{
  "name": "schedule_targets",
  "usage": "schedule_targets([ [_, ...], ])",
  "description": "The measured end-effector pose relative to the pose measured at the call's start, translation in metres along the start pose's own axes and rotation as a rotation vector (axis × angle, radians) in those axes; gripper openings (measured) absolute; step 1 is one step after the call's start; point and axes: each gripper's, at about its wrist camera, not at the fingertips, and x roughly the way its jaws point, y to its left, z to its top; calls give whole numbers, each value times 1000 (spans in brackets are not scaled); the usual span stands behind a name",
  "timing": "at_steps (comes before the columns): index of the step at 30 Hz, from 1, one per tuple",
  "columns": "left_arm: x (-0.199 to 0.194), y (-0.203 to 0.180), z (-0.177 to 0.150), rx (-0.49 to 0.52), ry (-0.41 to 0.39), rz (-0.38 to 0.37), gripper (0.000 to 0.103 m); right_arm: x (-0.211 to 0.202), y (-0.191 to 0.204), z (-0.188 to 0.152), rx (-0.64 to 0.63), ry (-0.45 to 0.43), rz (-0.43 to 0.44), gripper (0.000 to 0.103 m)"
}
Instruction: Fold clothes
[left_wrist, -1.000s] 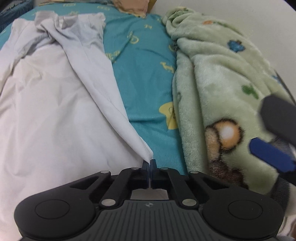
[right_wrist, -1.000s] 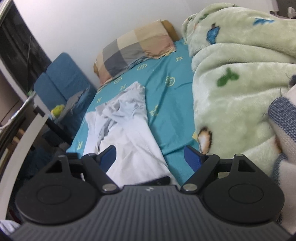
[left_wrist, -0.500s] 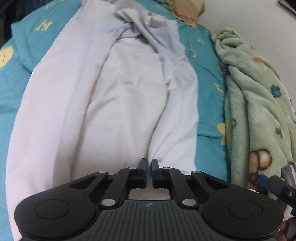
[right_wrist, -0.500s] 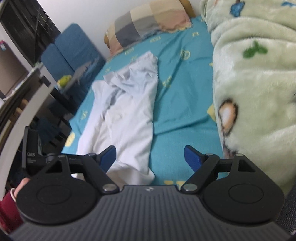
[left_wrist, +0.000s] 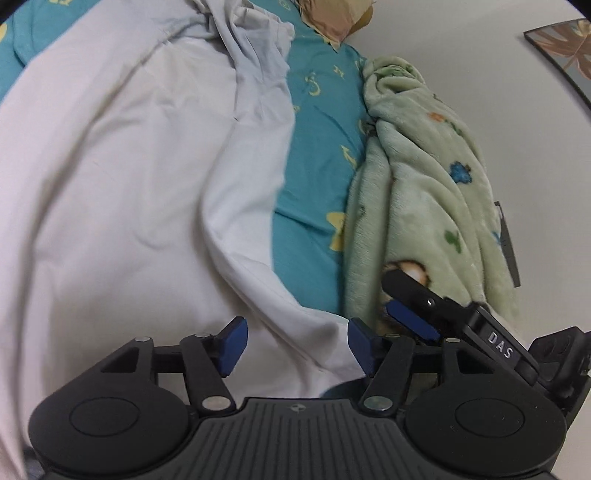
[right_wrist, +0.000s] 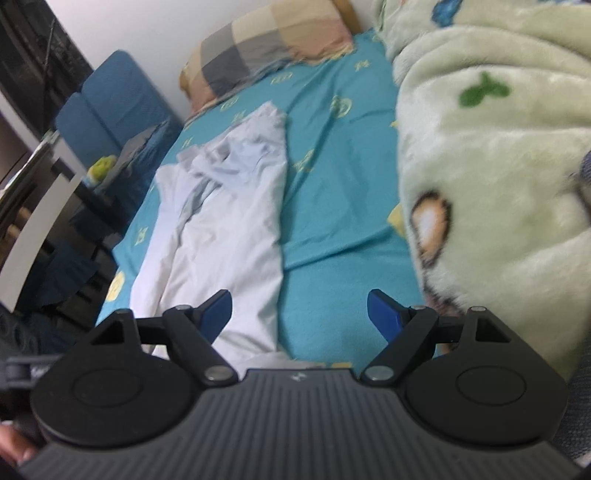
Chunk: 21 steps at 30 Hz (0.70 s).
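Note:
A white garment (left_wrist: 122, 192) lies lengthwise on the teal bedsheet (left_wrist: 317, 155), its right side folded inward along a long crease. My left gripper (left_wrist: 295, 341) hovers over the garment's near right corner with its jaws opening; the cloth lies below the blue pads and they do not press on it. The right wrist view shows the same garment (right_wrist: 229, 206) running toward the pillow. My right gripper (right_wrist: 299, 314) stands open above the garment's near edge and the bare sheet (right_wrist: 343, 206), holding nothing. It also appears at the right of the left wrist view (left_wrist: 413, 314).
A pale green fleece blanket (left_wrist: 424, 206) with animal prints is bunched along the right of the bed, against a white wall. A checked pillow (right_wrist: 269, 48) lies at the head. A blue chair (right_wrist: 110, 107) and dark furniture stand off the bed's left side.
My left gripper carried the garment's right edge leftward over the body, then let it go and its jaws spread apart. The right gripper stayed open and barely moved.

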Motion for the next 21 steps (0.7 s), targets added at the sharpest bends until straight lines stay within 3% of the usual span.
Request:
schedule_targets([
  [3, 16, -8, -4, -27, 12, 10, 62, -4, -2, 2, 13, -38, -25, 82],
  [5, 28, -11, -5, -48, 18, 15, 54, -4, -6, 3, 30, -49, -21, 82],
  [6, 33, -13, -5, -43, 17, 6, 43, -3, -8, 4, 39, -51, -18, 82],
  [7, 36, -17, -7, -18, 15, -13, 2, -2, -10, 4, 47, -53, -15, 82],
  [13, 10, -47, -13, 179, -1, -75, 1, 3, -18, 8, 80, -45, 0, 82],
  [17, -17, -39, -13, 219, 84, -101, 1, 11, -16, 8, 78, 12, 41, 82],
  [21, -18, -10, -18, 240, 171, 95, 2, 26, -8, 5, 48, 137, 111, 82],
])
